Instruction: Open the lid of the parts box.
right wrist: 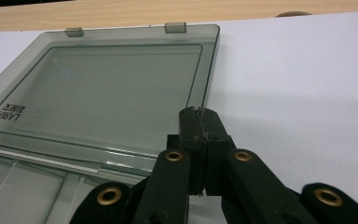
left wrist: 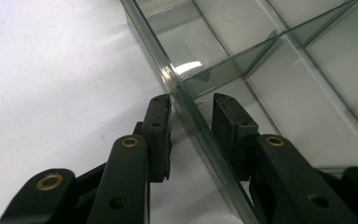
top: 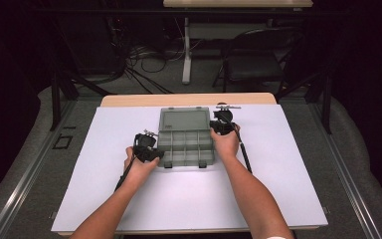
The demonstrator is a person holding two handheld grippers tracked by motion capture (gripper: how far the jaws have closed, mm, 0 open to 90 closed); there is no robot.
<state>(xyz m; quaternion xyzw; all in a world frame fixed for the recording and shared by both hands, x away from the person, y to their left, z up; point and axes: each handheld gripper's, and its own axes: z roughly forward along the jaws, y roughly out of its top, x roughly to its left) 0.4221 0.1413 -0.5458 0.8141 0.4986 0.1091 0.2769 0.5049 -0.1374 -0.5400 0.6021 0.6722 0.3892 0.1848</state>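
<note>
An open smoke-grey plastic compartment box [top: 185, 144] lies mid-table, its lid [top: 184, 119] folded flat away from me. The compartments [left wrist: 279, 88] hold nothing. My left gripper [top: 156, 151] is at the box's left side; in the left gripper view it [left wrist: 192, 100] stands open, one jaw on each side of the side wall [left wrist: 168, 74]. My right gripper [top: 218, 125] is at the box's right side near the hinge line. In the right gripper view it [right wrist: 199, 112] is shut with nothing between the jaws, tips by the right edge of the lid [right wrist: 112, 88].
The box rests on a white mat [top: 278, 174] covering a wooden table [top: 189, 99]. Beyond the table stand a black chair [top: 258, 59], a table leg and floor cables [top: 144, 64]. Bare mat lies all around the box.
</note>
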